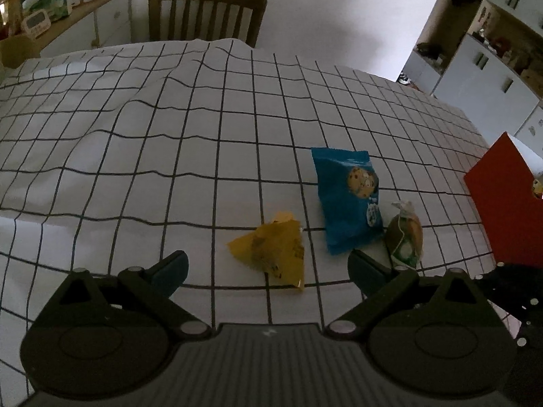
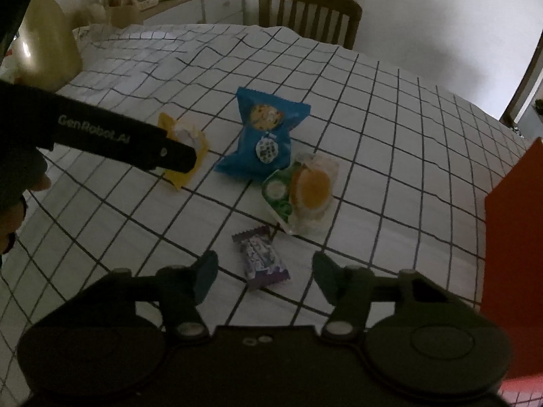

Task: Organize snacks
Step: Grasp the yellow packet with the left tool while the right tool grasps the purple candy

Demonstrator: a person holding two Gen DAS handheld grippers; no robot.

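Four snacks lie on the checked tablecloth. A yellow packet sits between my left gripper's open fingers, just ahead of them. A blue cookie bag and a clear-wrapped bun lie to its right. In the right wrist view my right gripper is open around a small purple candy packet on the cloth. The blue bag, the bun and the yellow packet lie beyond it. The left gripper's body covers part of the yellow packet.
A red box stands at the table's right edge, and it shows in the right wrist view. A wooden chair stands at the far side. A cluttered sideboard is at the back left. A gold jug stands at the left.
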